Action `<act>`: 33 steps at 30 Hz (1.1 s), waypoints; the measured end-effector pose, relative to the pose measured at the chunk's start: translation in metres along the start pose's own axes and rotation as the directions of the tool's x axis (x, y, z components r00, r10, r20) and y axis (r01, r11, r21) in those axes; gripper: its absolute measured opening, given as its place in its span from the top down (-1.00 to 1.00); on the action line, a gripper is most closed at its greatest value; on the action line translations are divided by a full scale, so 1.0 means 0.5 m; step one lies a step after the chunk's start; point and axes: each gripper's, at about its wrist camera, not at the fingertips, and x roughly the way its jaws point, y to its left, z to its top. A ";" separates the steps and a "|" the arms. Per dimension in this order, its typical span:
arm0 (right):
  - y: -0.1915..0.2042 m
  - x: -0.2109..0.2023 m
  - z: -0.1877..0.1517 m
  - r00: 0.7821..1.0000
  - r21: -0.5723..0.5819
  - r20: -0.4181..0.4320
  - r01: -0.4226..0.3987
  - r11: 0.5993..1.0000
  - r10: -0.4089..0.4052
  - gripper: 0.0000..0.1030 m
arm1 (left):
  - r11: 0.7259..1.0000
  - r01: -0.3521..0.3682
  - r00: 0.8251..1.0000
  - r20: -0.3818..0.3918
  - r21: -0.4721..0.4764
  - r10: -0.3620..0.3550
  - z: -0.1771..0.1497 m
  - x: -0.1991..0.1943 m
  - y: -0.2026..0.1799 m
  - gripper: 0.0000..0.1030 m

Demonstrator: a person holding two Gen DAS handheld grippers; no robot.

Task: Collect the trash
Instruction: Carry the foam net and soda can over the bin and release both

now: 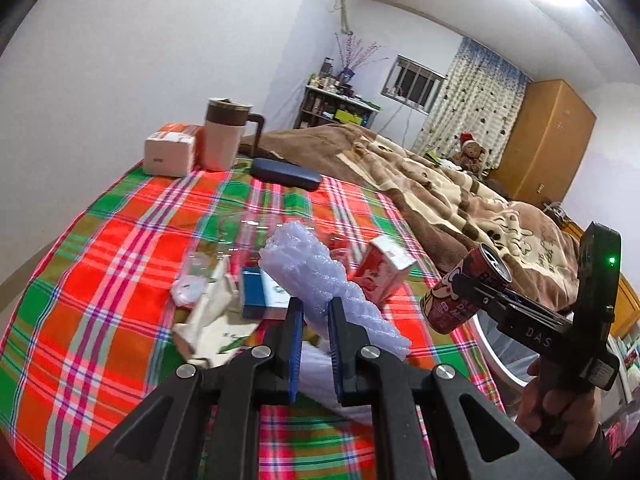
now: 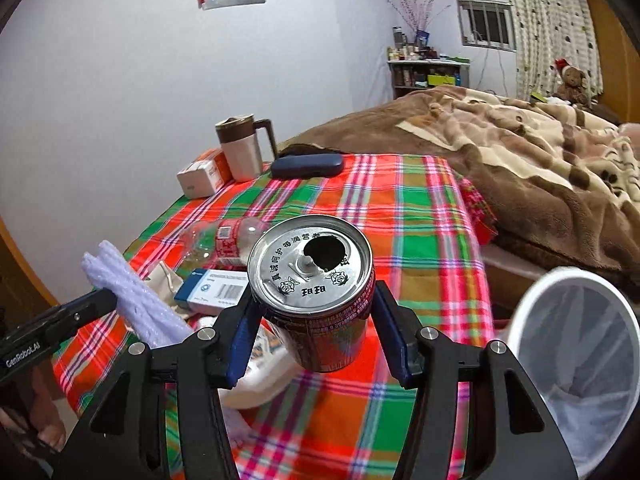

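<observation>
Right tongs [image 2: 314,320] pinching red can [image 2: 320,300] mid-frame, raised above counter [image 2: 420,220], likely for bin [image 2: 576,340] lower right. Left tongs [image 1: 316,312] clamping white foam wrap [image 1: 308,268], lifted from litter at centre.

On the table [image 2: 420,216], the mug [image 2: 244,148] stands between box [image 2: 200,178] and case [image 2: 308,166].

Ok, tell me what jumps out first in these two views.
The opened red can, clamped in the right claw, fills the middle of the right wrist view, with the white bag-lined bin just to its right. The left claw grips crumpled white foam wrap above the bright plaid tablecloth, where more litter lies.
</observation>
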 end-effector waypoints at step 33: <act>-0.302 -0.146 -0.120 0.958 0.295 -0.016 0.277 0.914 -0.285 -0.08 | 0.910 0.321 0.937 -0.231 0.262 -0.263 -0.057 0.196 -0.402 0.76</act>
